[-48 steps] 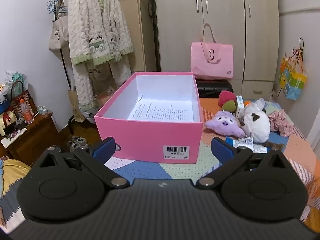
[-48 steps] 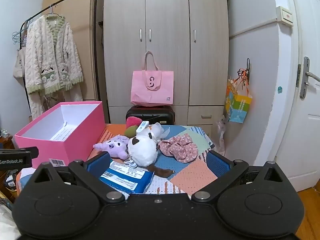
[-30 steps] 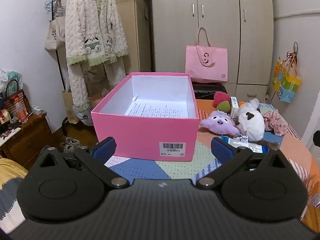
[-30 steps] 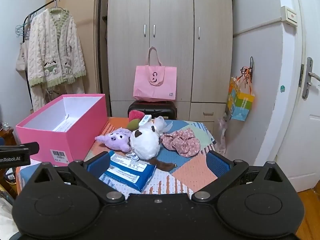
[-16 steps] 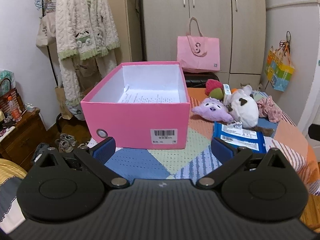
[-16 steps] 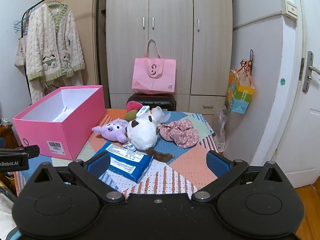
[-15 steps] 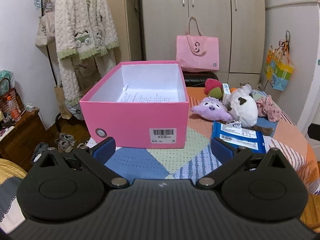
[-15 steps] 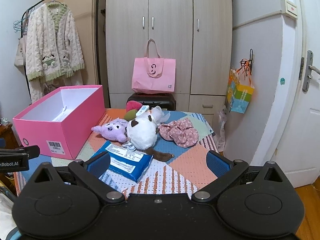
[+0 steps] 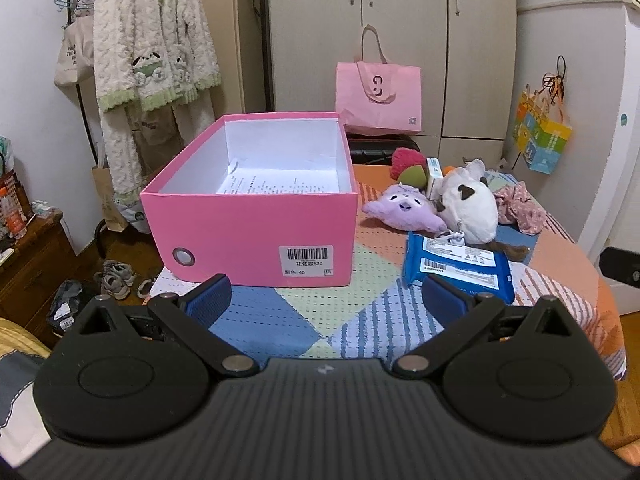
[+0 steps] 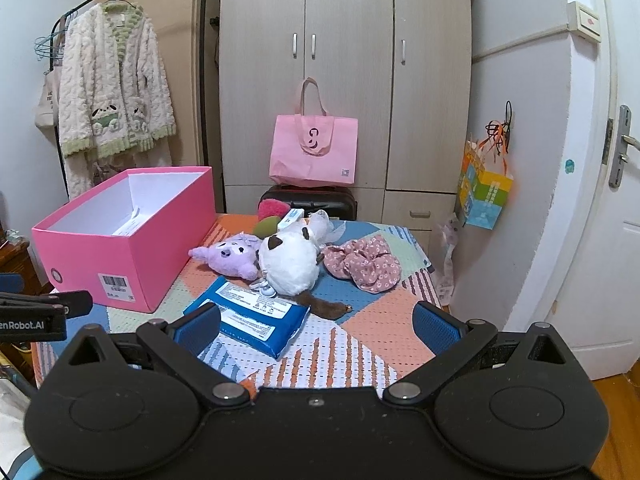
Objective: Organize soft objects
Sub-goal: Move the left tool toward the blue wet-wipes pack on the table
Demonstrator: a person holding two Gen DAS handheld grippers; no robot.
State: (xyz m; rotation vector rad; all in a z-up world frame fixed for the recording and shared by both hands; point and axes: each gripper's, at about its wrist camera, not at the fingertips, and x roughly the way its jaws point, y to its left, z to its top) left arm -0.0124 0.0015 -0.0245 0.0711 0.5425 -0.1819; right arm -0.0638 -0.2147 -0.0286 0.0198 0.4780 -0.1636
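An open pink box [image 9: 256, 220] with printed paper inside stands on the left of a patchwork table [image 9: 280, 312]; it also shows in the right wrist view [image 10: 128, 244]. Right of it lie a purple plush [image 9: 402, 212] [image 10: 232, 256], a white plush [image 9: 470, 206] [image 10: 290, 260], a pink floral scrunchie [image 10: 364, 264] [image 9: 518, 208], a red and green plush [image 9: 408, 166] [image 10: 270, 216] and a blue wipes pack [image 9: 456, 260] [image 10: 252, 312]. My left gripper [image 9: 326, 296] is open and empty before the box. My right gripper [image 10: 316, 324] is open and empty above the table's near edge.
A pink tote bag [image 10: 314, 152] sits on a black suitcase [image 10: 308, 200] before the wardrobe. A knitted cardigan [image 9: 152, 52] hangs on a rack at the left. A white door [image 10: 608, 208] is at the right. Shoes [image 9: 116, 276] lie on the floor by a wooden cabinet [image 9: 28, 252].
Both grippers have drawn back from the table, so the box and toys look smaller and more of the table shows. Both stay open and empty.
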